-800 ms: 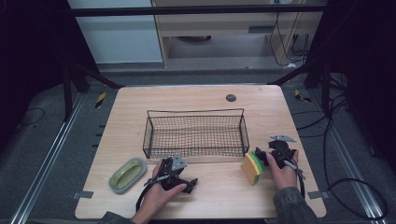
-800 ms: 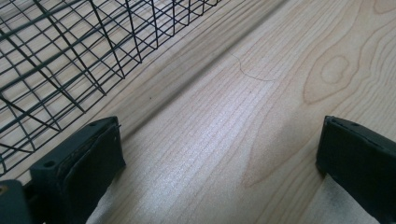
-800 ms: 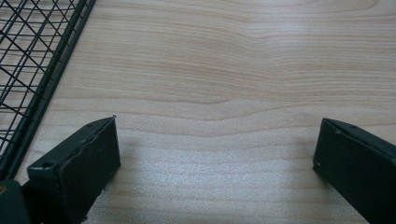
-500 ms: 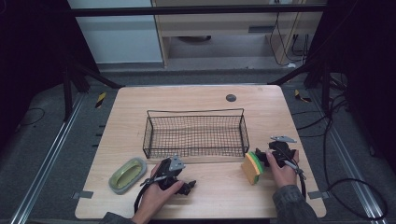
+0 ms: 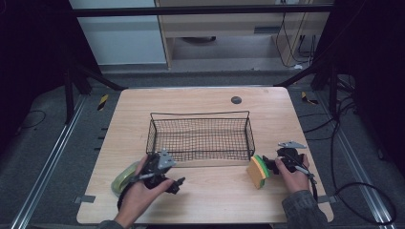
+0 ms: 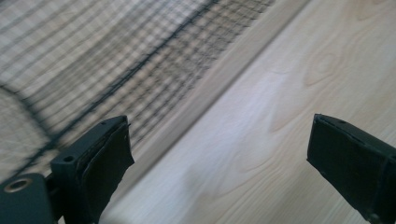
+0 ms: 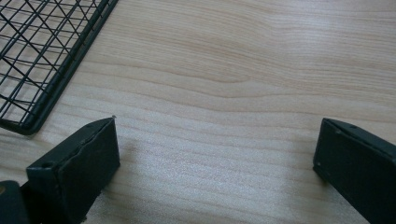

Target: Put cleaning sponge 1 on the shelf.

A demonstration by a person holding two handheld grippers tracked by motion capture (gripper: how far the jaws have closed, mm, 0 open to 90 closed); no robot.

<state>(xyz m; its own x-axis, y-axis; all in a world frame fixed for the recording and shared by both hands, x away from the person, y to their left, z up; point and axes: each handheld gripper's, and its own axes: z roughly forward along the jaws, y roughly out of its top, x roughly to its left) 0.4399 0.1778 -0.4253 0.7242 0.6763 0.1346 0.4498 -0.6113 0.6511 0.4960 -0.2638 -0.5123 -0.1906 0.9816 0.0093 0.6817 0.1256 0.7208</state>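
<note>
Two grippers are at work at the near edge of the table, and neither is holding anything. At the near left lies a pale green oval object. A moment ago it lay fully exposed, and it is now partly covered by the person's left hand, which has shifted to the left and slightly toward the far side. The left gripper has moved with that hand. In the left gripper view its jaws stand wide apart over bare wood, with nothing between them. The blurred near wall of the wire basket crosses the upper left of that view, which is consistent with a hand in motion. The wire basket stands at the centre of the table, with nothing visible inside it, and has not moved. To the right of its near right corner, a yellow and green sponge stands on edge in the same place as before. The right gripper sits just beside the sponge, and its position is almost unchanged. In the right gripper view its jaws are spread, with only wood grain between them and a basket corner at the far left. Judgement: no pick has begun. The left side is being repositioned beside the green object, and both items remain outside the basket.
</note>
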